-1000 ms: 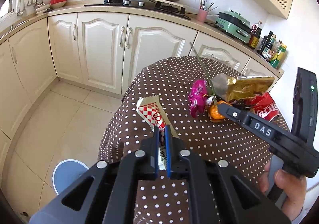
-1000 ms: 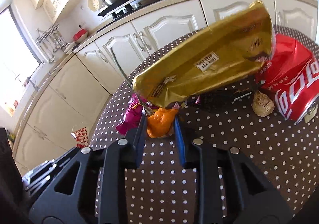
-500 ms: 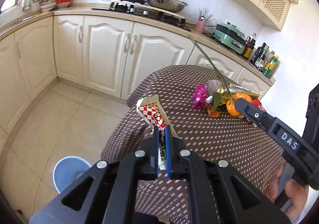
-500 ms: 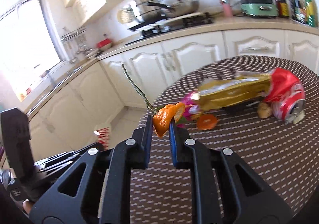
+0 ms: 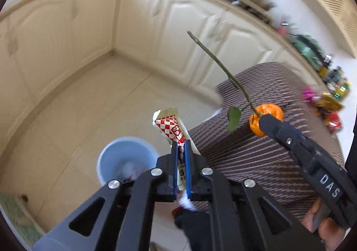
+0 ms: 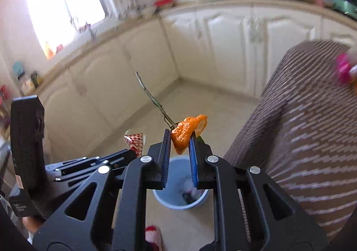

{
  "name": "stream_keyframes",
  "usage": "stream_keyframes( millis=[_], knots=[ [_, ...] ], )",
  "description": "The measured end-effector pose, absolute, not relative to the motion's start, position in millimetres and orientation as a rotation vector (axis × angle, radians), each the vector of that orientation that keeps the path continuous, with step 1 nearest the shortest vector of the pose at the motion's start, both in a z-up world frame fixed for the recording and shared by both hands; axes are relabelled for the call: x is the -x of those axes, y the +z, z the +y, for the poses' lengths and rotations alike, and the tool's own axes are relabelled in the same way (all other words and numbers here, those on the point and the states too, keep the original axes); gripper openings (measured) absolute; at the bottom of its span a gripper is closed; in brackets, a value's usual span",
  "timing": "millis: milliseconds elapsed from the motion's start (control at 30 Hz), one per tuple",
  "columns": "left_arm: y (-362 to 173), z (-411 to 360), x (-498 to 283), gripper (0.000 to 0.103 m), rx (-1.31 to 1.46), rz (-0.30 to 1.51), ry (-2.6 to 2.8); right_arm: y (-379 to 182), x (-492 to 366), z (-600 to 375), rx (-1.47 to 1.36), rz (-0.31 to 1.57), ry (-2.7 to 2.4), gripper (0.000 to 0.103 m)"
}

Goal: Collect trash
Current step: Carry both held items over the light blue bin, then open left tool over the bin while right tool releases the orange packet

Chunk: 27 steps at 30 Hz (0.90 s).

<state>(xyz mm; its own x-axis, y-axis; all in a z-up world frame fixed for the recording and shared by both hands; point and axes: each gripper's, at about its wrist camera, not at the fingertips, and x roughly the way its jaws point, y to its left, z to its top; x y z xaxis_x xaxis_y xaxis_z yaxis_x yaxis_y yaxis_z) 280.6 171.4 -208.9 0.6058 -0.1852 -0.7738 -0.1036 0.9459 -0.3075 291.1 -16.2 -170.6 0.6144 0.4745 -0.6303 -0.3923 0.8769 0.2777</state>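
Trash bin [image 6: 180, 195], pale blue, stands on the tiled floor below and just ahead of both your grippers; something lies inside, possibly wrappers, but blur hides the detail. The table [image 5: 256, 152] with its brown dotted cloth sits to the right of your tools, with leftover litter [image 5: 328, 106] at its far end, smeared by motion. Your left gripper [image 5: 181, 150] has its jaws pressed onto a red-and-white checked wrapper [image 5: 171, 126], which sticks up and forward past the fingertips, above the bin's right rim. Your right gripper [image 6: 180, 141] pinches an orange peel [image 6: 186, 132] between the blue pads; a thin green stem [image 6: 151, 97] rises from it up and to the left, one leaf [image 5: 233, 117] hanging near its base.
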Motion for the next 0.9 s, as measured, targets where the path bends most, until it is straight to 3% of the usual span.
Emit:
stream_keyframes(
  millis=[200,500,533,567,600,900],
  knots=[
    [-291.8,220.6,-296.1,0.006,0.405,1.082,0.022,-256.2,-312.7,50.8,-0.051,0.947,0.529,0.016],
    [-369.1,243.2,-329.9,0.007,0.467,1.179,0.017,-319.7,-340.4,76.1,-0.034,1.062,0.485,0.016],
    [-371.8,243.9,-332.5,0.016,0.470,1.184,0.013,-325.3,-343.6,75.8,-0.040,1.073,0.478,0.016],
    [-373.4,244.9,-335.1,0.034,0.479,1.184,0.014,-328.3,-347.3,75.0,-0.047,1.083,0.473,0.016],
    [-374.1,247.3,-334.9,0.041,0.485,1.172,0.022,-332.9,-348.4,78.3,-0.050,1.090,0.468,0.016],
    [-386.2,250.2,-337.5,0.042,0.477,1.193,0.064,-357.7,-358.4,92.3,-0.063,1.133,0.463,0.016]
  ],
)
